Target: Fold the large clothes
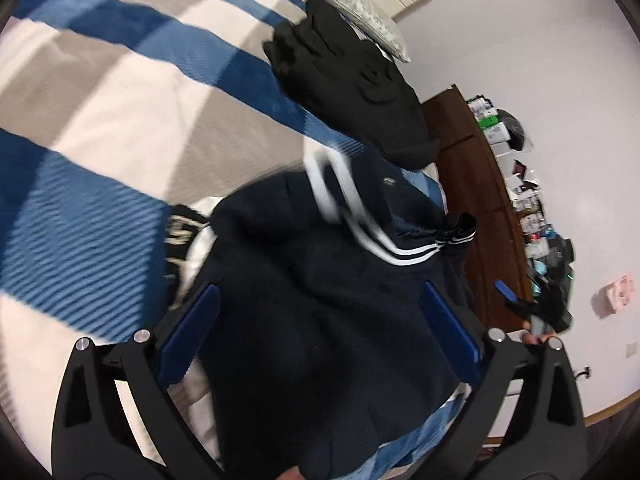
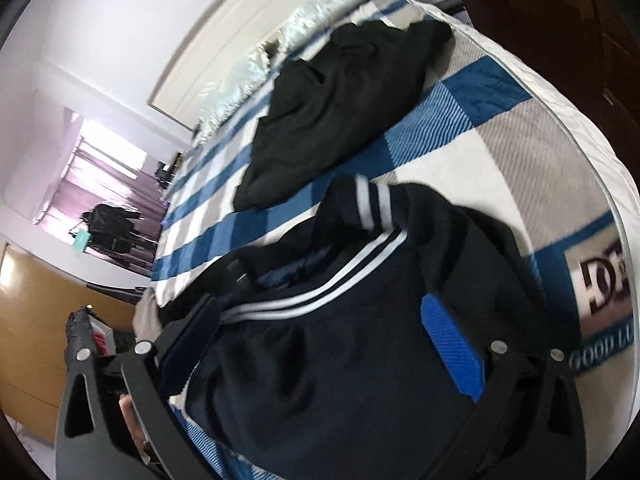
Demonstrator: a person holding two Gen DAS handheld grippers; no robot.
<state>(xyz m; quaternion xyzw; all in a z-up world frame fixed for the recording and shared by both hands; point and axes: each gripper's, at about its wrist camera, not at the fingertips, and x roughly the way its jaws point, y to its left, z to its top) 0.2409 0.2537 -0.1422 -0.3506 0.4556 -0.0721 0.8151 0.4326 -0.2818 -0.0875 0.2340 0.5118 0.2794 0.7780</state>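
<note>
The dark navy fleece jacket with white striped ribbed trim point(image 1: 320, 300) lies bunched on the bed, near its lower edge, and it fills the space in front of both cameras. Its cloth looks thick, soft and matte, with deep rounded folds. The ribbed band carries two thin white stripes that curve across the garment point(image 2: 320, 280), and a cuff with broader white bands stands up at the far side. In the left view the striped part is blurred.

The left gripper point(image 1: 320, 328) has its jaws wide open, one blue ribbed pad on each side of the jacket; the cloth lies between them, but I cannot tell if the pads touch it. The right gripper point(image 2: 320, 344) also has its jaws wide open above the jacket, and its bright blue pad point(image 2: 452, 344) lies against the dark cloth without pinching it.

Under the jacket is a plaid blanket of blue, white and grey squares point(image 1: 120, 120) with a fine diagonal weave. Farther up the bed lies a crumpled black garment point(image 2: 340, 108), apart from the jacket. Behind it there is a shiny silver-grey pillow point(image 2: 256, 64) with a rough, wrinkled surface. Beside the bed stands a brown wooden cabinet point(image 1: 480, 184) with many small items on top.
</note>
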